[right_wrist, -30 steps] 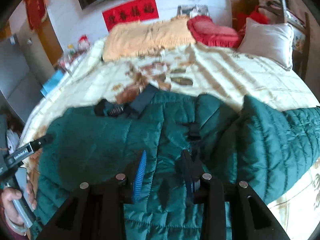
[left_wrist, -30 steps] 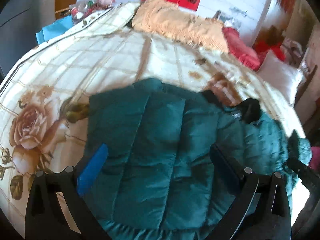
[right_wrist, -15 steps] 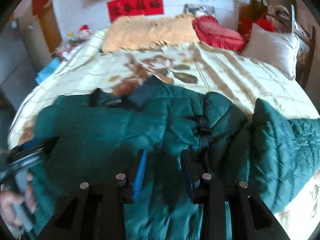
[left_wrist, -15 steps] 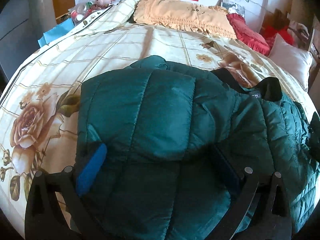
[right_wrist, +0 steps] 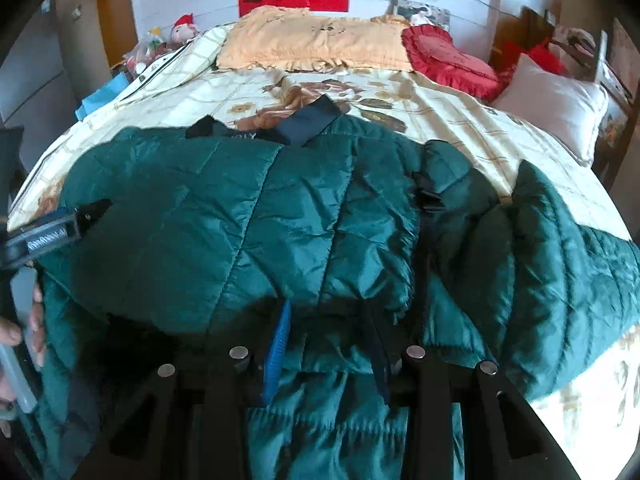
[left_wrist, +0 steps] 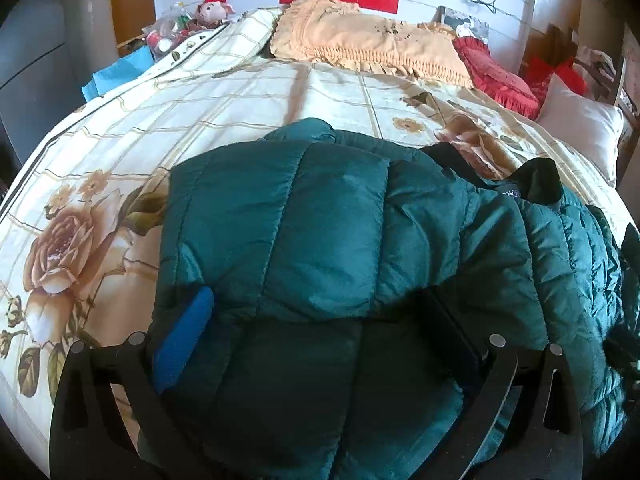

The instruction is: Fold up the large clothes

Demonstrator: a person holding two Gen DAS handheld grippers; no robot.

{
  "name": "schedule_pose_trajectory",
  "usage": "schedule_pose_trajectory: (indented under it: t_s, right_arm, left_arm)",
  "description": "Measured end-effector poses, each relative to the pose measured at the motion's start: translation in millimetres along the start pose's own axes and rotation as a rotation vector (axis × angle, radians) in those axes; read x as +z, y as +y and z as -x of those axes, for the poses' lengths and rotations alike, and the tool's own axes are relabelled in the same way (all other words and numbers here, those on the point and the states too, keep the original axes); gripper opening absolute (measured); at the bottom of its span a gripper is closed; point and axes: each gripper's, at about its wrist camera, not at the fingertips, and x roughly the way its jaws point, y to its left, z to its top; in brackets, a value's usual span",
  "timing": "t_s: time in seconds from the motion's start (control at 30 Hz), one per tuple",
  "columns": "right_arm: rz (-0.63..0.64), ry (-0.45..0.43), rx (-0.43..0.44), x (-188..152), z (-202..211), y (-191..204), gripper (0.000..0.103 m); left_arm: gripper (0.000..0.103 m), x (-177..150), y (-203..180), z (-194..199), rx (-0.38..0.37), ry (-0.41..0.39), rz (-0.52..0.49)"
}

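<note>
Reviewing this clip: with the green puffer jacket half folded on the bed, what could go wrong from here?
1. The folded-over panel of the green puffer jacket looks puffy and slick; it may spring or slide back open once released.
2. The left gripper stands wide open around the fabric, so that side may lag behind the right gripper.
3. The sleeve at right lies bunched on the bedspread, likely leaving a lopsided fold.

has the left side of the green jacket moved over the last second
Yes. The green jacket panel has come over onto the body; against the rose print, its edge now lies folded, puffed higher.
</note>
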Motion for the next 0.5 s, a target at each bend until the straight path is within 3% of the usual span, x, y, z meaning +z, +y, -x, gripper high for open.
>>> schedule_pose_trajectory:
  t_s: [0.13, 0.23, 0.33, 0.5]
  right_arm:
    - [-0.047, -0.064, 0.056, -2, 31, -3, 0.035]
    - [-0.055, -0.086, 0.079, 0, 39, 2, 0.046]
    - [-0.037, -0.066, 0.059, -1, 27, 11, 0.047]
    - [-0.054, -0.019, 0.033, -13, -1, 14, 0.047]
  left_arm:
    - [0.102, -5, 0, 15, 0.016, -0.015, -0.005]
    - [0.102, -12, 1, 34, -0.025, -0.036, 0.019]
    - [0.102, -22, -4, 49, -0.077, -0.041, 0.026]
    - [0.102, -34, -17, 43, -0.083, -0.019, -0.007]
